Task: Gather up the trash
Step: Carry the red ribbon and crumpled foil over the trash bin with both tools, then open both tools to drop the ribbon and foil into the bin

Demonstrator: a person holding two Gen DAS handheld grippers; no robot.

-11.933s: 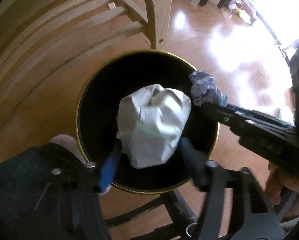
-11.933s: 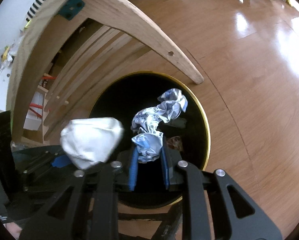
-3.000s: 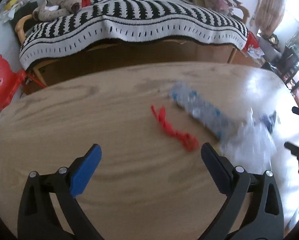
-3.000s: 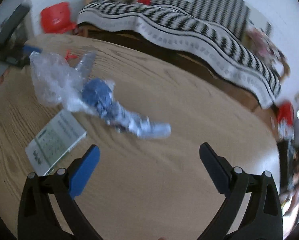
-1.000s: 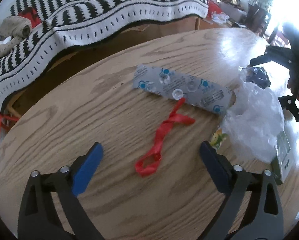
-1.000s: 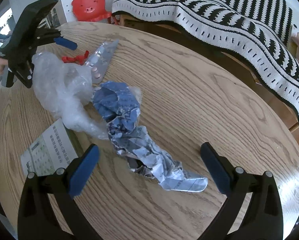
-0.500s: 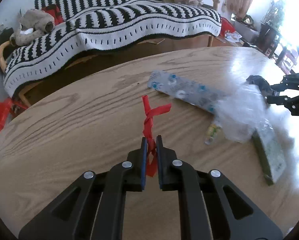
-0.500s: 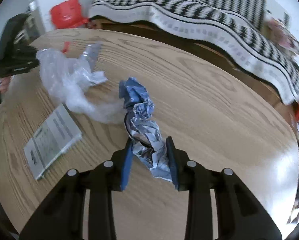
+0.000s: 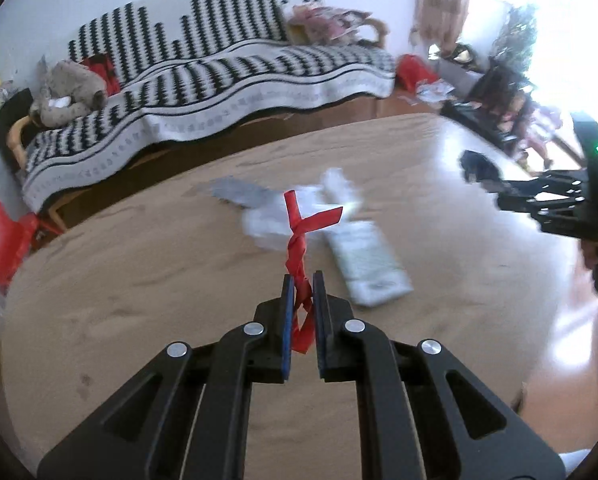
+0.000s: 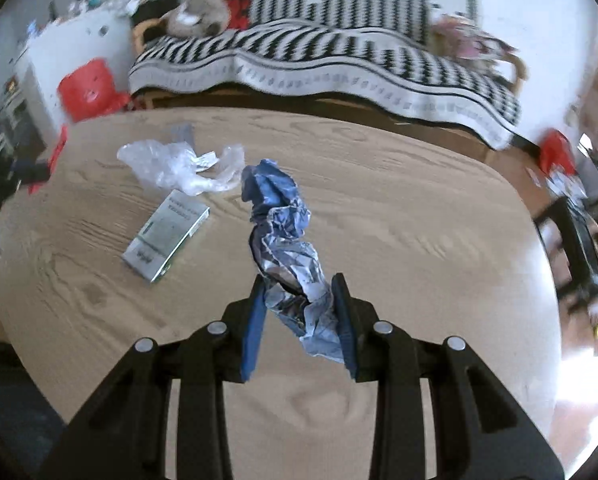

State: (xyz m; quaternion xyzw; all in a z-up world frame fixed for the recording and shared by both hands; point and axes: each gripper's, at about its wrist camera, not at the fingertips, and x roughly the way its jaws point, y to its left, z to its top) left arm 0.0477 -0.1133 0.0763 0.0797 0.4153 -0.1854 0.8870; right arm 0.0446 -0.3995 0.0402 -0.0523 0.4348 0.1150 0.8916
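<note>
My left gripper (image 9: 301, 280) is shut on a twisted red ribbon (image 9: 299, 236) and holds it above the round wooden table (image 9: 139, 280). My right gripper (image 10: 299, 284) is shut on a crumpled blue and silver wrapper (image 10: 287, 240), also lifted off the table (image 10: 419, 240). The right gripper (image 9: 495, 190) shows at the right of the left wrist view. On the table lie a clear plastic bag (image 10: 179, 166), a small green and white box (image 10: 167, 234) and a silver blister pack (image 9: 239, 194).
A sofa with a black and white striped cover (image 10: 339, 52) stands behind the table. A red stool (image 10: 87, 88) stands at the left. Dark chairs (image 9: 499, 96) stand by the bright window at the right.
Both grippers have lifted their trash off the table and pulled back. The ribbon and the wrapper now hang in the air, held by their lower ends.
</note>
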